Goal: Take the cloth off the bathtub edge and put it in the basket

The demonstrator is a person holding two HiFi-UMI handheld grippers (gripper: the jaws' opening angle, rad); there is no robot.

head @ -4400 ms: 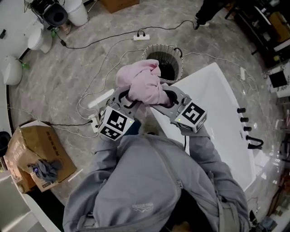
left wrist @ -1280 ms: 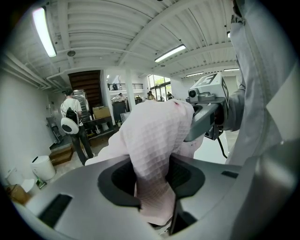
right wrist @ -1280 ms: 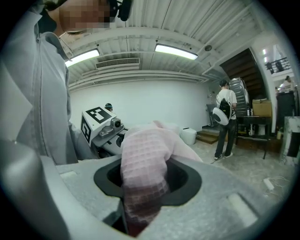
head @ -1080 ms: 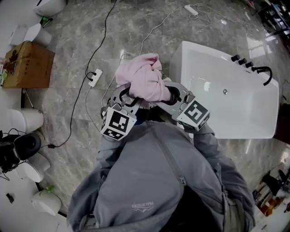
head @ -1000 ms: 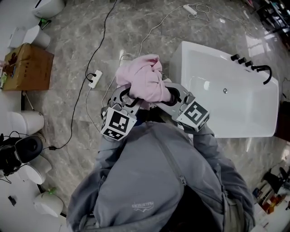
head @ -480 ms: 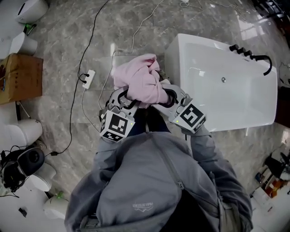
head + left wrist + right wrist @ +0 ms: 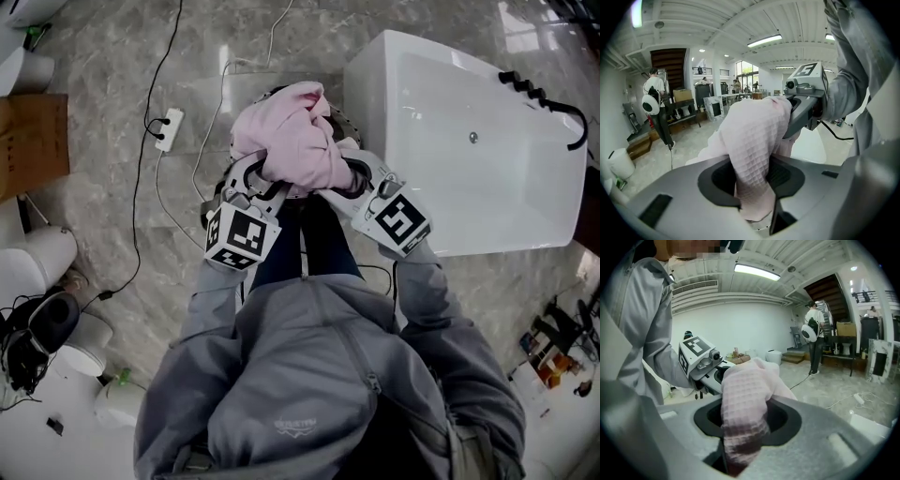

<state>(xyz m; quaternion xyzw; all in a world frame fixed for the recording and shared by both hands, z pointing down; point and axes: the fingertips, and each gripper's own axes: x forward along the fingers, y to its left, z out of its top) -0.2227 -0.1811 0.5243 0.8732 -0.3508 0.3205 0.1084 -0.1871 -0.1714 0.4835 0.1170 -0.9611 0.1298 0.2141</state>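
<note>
Two dark pads of the left tongs are clamped on a fold of the pale pink waffle-weave cloth, which bulges up past them in the left gripper view. Seen in the right gripper view, the right tongs pinch another fold of that cloth between partly closed jaws. From the head view the bunched cloth is held up between both tongs, clear of the white bathtub and above the grey marble floor, with the rim of a round wire basket showing just beneath it.
</note>
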